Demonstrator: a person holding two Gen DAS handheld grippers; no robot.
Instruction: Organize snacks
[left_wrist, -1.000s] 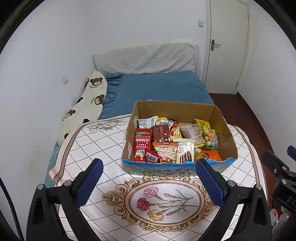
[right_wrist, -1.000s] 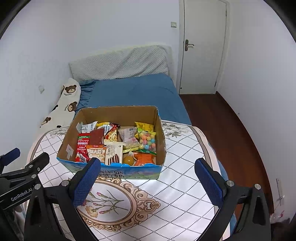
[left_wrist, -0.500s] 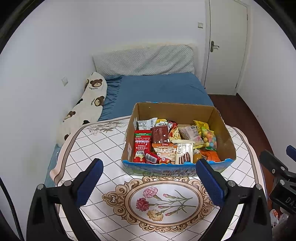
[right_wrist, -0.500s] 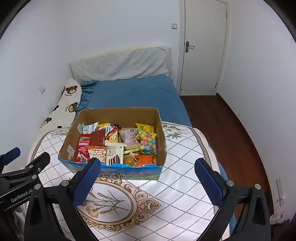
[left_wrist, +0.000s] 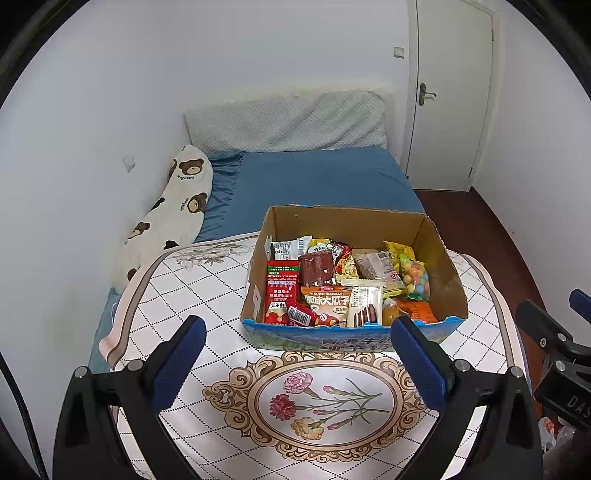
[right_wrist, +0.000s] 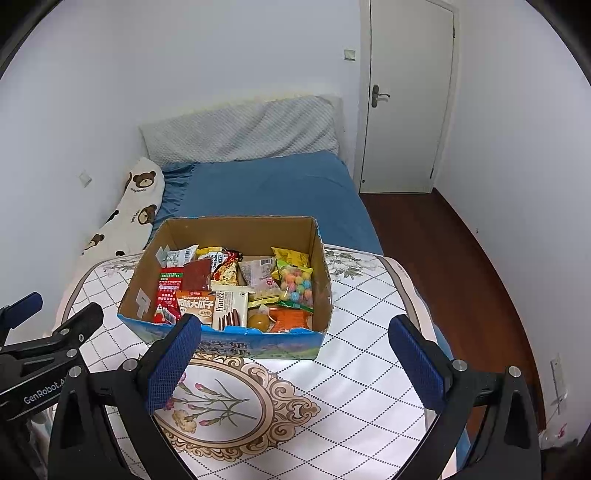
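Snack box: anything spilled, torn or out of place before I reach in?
Nothing spilled: every packet sits inside the cardboard box. The packets lie jumbled and overlapping, and the box's near blue rim looks ragged. Both grippers are open and empty.

- The place is a home bedroom.
- A bed (left_wrist: 317, 177) with a blue sheet fills the frame's middle.
- A bear-print pillow (left_wrist: 173, 210) lies at left.
- A white door (right_wrist: 406, 96) stands at upper right.
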